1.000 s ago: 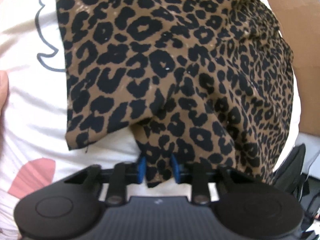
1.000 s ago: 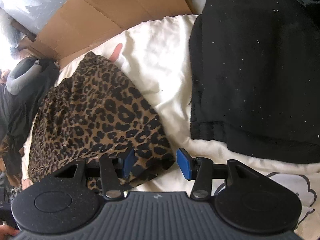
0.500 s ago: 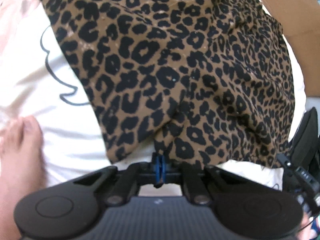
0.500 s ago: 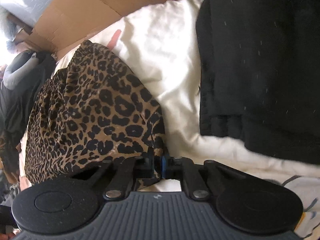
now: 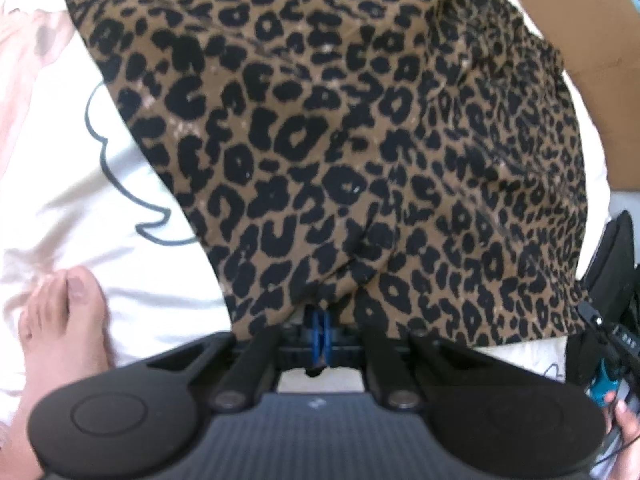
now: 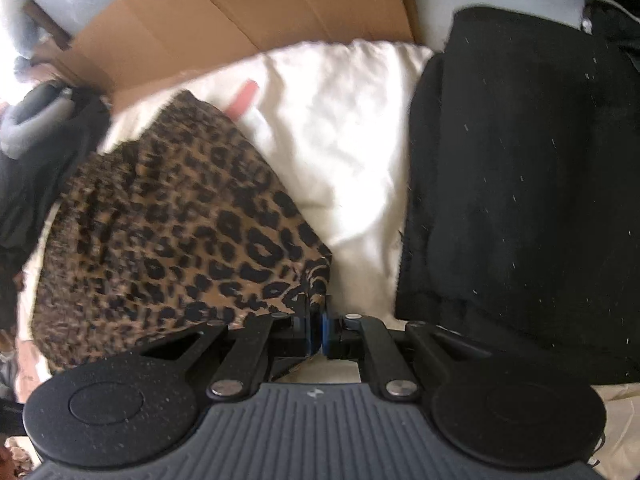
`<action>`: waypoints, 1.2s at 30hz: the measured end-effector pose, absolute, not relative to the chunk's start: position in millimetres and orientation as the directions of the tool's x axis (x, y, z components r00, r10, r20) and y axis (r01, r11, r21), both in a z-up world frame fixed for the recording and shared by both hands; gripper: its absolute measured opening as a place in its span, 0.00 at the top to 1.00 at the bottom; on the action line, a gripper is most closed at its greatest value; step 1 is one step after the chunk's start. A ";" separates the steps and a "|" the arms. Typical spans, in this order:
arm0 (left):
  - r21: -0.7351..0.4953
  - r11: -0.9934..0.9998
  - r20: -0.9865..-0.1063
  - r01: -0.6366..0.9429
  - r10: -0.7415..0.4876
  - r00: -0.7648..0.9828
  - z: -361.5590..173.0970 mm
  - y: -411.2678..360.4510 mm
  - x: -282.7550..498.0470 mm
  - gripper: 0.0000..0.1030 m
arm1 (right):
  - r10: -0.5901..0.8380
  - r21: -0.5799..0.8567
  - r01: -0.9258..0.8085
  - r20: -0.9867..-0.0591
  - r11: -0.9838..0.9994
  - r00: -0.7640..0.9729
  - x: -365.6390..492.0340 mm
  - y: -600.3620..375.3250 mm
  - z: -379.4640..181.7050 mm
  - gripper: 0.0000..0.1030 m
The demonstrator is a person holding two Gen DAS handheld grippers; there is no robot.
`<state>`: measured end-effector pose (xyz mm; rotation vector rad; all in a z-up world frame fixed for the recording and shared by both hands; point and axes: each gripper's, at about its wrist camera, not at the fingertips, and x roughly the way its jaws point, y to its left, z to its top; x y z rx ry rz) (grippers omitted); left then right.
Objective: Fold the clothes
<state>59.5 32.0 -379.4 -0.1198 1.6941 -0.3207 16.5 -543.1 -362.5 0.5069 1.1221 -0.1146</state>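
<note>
A leopard-print garment [image 5: 340,152] lies spread on a white printed bedsheet [image 5: 72,184] and fills most of the left wrist view. My left gripper [image 5: 321,336] is shut on its near hem, with a scrap of cloth poking out below the blue pads. In the right wrist view the same leopard-print garment [image 6: 168,240] lies to the left, and my right gripper [image 6: 318,330] is shut on its near right corner, which is bunched up at the pads.
A folded black garment [image 6: 520,200] lies on the bedsheet [image 6: 344,140] to the right. Brown cardboard [image 6: 240,12] stands behind the bed. A bare foot [image 5: 60,320] rests on the sheet at left. Dark gear [image 5: 612,280] and a hand [image 5: 624,432] sit at right.
Both grippers went from open to shut on the leopard garment's near edge. The cloth has since been drawn up and shifted, and a bare foot has come into the left view.
</note>
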 end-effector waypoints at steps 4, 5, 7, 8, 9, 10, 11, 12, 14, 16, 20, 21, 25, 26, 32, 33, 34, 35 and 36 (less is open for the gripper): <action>-0.270 0.957 -0.953 0.106 -0.250 -0.172 -398.4 32.6 53.6 0.97 | 0.158 0.334 0.372 -0.889 0.866 0.430 15.2 -542.7 -383.8 0.97; -0.269 0.957 -0.953 0.103 -0.249 -0.173 -402.1 33.4 52.7 0.97 | 0.158 0.336 0.379 -0.889 0.862 0.430 14.6 -542.7 -388.3 0.97; -0.268 0.958 -0.953 0.108 -0.246 -0.177 -405.3 33.2 52.7 0.97 | 0.152 0.328 0.380 -0.892 0.865 0.426 13.5 -542.9 -389.6 0.97; -0.266 0.958 -0.953 0.110 -0.244 -0.180 -405.9 32.6 53.5 0.97 | 0.149 0.324 0.380 -0.894 0.866 0.423 13.0 -542.9 -390.2 0.97; -0.264 0.958 -0.953 0.110 -0.242 -0.185 -405.2 32.4 55.0 0.97 | 0.145 0.320 0.381 -0.895 0.868 0.421 12.5 -543.0 -390.8 0.97; -0.266 0.957 -0.953 0.116 -0.242 -0.182 -401.9 32.9 56.3 0.97 | 0.142 0.316 0.381 -0.897 0.869 0.419 11.9 -543.1 -391.4 0.96; -0.267 0.956 -0.953 0.123 -0.243 -0.180 -398.6 33.5 57.5 0.97 | 0.139 0.312 0.382 -0.898 0.870 0.417 11.4 -543.2 -392.0 0.96; -0.268 0.955 -0.953 0.130 -0.243 -0.178 -395.3 34.0 58.7 0.97 | 0.135 0.307 0.380 -0.899 0.872 0.417 11.0 -543.0 -391.5 0.96; -0.282 0.947 -0.950 0.155 -0.252 -0.186 -393.6 34.9 59.0 0.97 | 0.120 0.298 0.373 -0.894 0.879 0.431 11.5 -540.8 -381.8 0.96; -0.285 0.944 -0.948 0.166 -0.252 -0.194 -396.8 36.0 60.1 0.97 | 0.105 0.282 0.389 -0.903 0.877 0.418 12.0 -540.2 -382.5 0.96; -0.249 0.955 -0.950 0.159 -0.209 -0.231 -401.2 36.9 64.3 0.83 | 0.044 0.232 0.456 -0.922 0.860 0.385 7.9 -541.0 -387.4 0.77; -0.245 0.959 -0.950 0.146 -0.207 -0.232 -395.7 37.6 65.0 0.74 | 0.033 0.229 0.477 -0.923 0.849 0.384 5.4 -541.0 -385.8 0.73; -0.247 0.959 -0.950 0.140 -0.211 -0.229 -370.7 35.2 68.6 0.46 | -0.008 0.208 0.498 -0.918 0.842 0.396 -5.7 -528.5 -371.0 0.62; -0.256 0.955 -0.949 0.150 -0.218 -0.230 -363.9 32.7 70.4 0.45 | -0.007 0.214 0.497 -0.915 0.841 0.405 -9.2 -525.9 -365.9 0.61; -0.313 0.942 -0.930 0.123 -0.278 -0.241 -318.5 -16.2 73.4 0.39 | 0.027 0.269 0.465 -0.885 0.843 0.464 -27.0 -510.8 -322.1 0.61; -0.318 0.938 -0.932 0.139 -0.282 -0.229 -310.1 -15.6 81.6 0.39 | 0.037 0.278 0.448 -0.879 0.850 0.475 -28.8 -507.9 -311.1 0.61; -0.321 0.934 -0.934 0.155 -0.285 -0.217 -301.8 -15.0 89.9 0.39 | 0.041 0.282 0.436 -0.873 0.855 0.486 -30.1 -505.3 -300.9 0.61; -0.325 0.930 -0.935 0.172 -0.289 -0.205 -293.4 -14.4 98.2 0.39 | 0.043 0.284 0.424 -0.868 0.860 0.495 -30.3 -501.7 -291.8 0.61; -0.330 0.923 -0.936 0.196 -0.294 -0.194 -283.4 -16.5 109.2 0.39 | 0.044 0.285 0.411 -0.863 0.866 0.504 -30.6 -498.0 -282.3 0.61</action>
